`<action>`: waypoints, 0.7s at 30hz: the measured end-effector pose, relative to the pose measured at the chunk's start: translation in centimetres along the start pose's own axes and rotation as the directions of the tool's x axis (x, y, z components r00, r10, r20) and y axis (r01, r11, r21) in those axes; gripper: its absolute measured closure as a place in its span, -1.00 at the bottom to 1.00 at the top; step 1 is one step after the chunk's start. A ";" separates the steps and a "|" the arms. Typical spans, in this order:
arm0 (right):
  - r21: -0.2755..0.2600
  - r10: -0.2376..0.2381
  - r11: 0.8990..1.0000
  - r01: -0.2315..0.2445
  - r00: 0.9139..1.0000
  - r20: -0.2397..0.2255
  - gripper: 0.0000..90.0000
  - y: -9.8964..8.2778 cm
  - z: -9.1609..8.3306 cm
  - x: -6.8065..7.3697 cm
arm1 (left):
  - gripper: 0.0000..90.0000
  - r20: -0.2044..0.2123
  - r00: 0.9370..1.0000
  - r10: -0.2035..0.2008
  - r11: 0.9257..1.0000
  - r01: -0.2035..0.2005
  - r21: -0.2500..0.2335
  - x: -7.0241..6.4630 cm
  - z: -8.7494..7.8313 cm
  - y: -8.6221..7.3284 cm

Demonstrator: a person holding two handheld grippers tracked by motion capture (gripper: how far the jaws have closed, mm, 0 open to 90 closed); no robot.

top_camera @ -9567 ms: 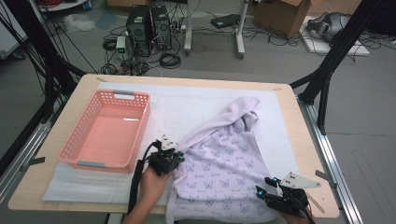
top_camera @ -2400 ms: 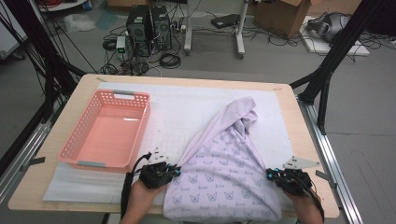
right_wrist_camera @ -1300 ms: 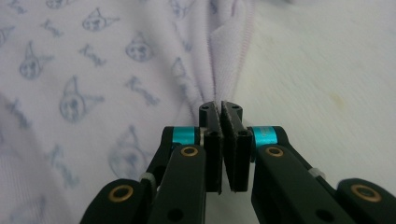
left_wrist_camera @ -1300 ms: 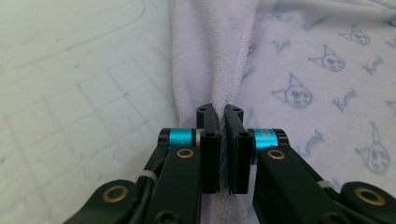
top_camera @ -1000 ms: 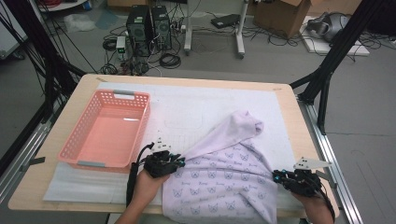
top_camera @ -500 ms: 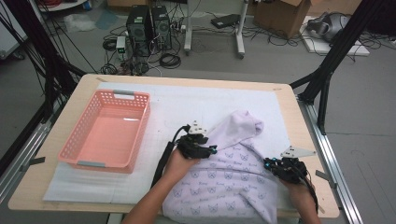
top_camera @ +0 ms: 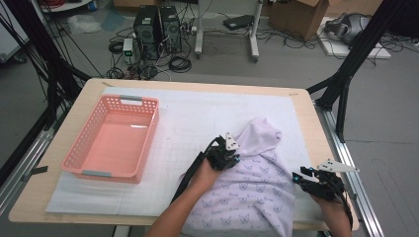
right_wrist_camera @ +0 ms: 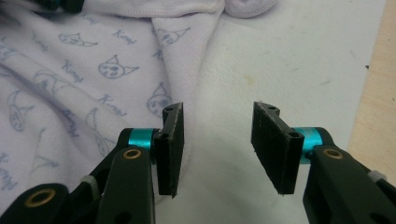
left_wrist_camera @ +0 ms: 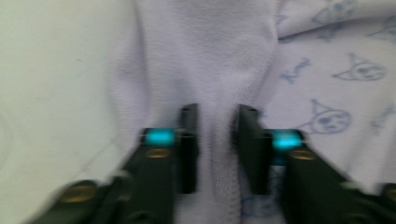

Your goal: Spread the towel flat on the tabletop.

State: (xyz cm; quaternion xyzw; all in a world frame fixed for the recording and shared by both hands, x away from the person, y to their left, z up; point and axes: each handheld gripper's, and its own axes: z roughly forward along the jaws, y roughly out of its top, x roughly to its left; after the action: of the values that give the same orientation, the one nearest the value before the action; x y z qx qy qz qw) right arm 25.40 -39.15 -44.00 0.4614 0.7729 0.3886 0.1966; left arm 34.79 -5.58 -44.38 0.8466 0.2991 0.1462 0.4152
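Note:
A lavender garment (top_camera: 262, 190) printed with small cat faces lies bunched at the table's near right. My left gripper (top_camera: 228, 157) rests on its upper left part. In the left gripper view its jaws (left_wrist_camera: 215, 149) have just been closing, and they pinch a raised fold of the garment (left_wrist_camera: 210, 56). My right gripper (top_camera: 302, 177) sits at the garment's right edge, its jaws having just been opening. In the right gripper view the gripper (right_wrist_camera: 217, 140) stands open over bare white mat, with the garment's hem (right_wrist_camera: 177, 70) beside one jaw.
A pink plastic basket (top_camera: 148, 133) stands at the left of the white gridded mat (top_camera: 197, 118). The table's right edge (top_camera: 316, 128) is close to my right gripper. Black frame legs, cables and computer cases are on the floor beyond the table.
My left gripper has moved right and away from me, from the garment's left edge onto its middle, and the cloth has bunched up narrower. The right gripper has barely shifted.

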 end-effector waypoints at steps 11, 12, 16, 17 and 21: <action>0.000 -0.010 1.000 0.010 1.000 -0.017 0.20 0.1 0.4 0.4 | 0.84 -0.235 0.915 -0.328 0.944 0.313 -0.103 9.1 -5.9 -2.9; 0.001 -0.008 1.000 0.009 1.000 -0.017 0.20 0.2 0.4 0.4 | 0.66 -0.242 0.911 -0.333 0.943 0.317 -0.102 9.4 -6.2 -3.2; -0.020 -0.008 1.000 0.007 0.999 -0.033 0.28 0.6 0.7 0.7 | 0.22 -0.177 0.931 -0.320 0.946 0.305 -0.108 8.9 -7.3 -3.7; -0.025 -0.008 1.000 0.007 0.999 -0.039 0.31 0.8 0.7 0.8 | 0.15 -0.138 0.940 -0.313 0.948 0.301 -0.100 8.6 -7.4 -3.8; -0.023 0.001 1.000 -0.002 0.998 -0.055 0.32 1.1 1.2 1.3 | 0.07 -0.135 0.964 -0.231 0.972 0.233 0.002 7.1 -7.3 -4.5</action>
State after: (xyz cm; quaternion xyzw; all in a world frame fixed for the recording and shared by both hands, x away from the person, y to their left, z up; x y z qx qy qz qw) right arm 26.19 -37.18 -43.78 0.4488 0.7731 0.4104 0.1805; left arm 34.93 5.49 -43.51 0.7978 0.4247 0.1503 0.4008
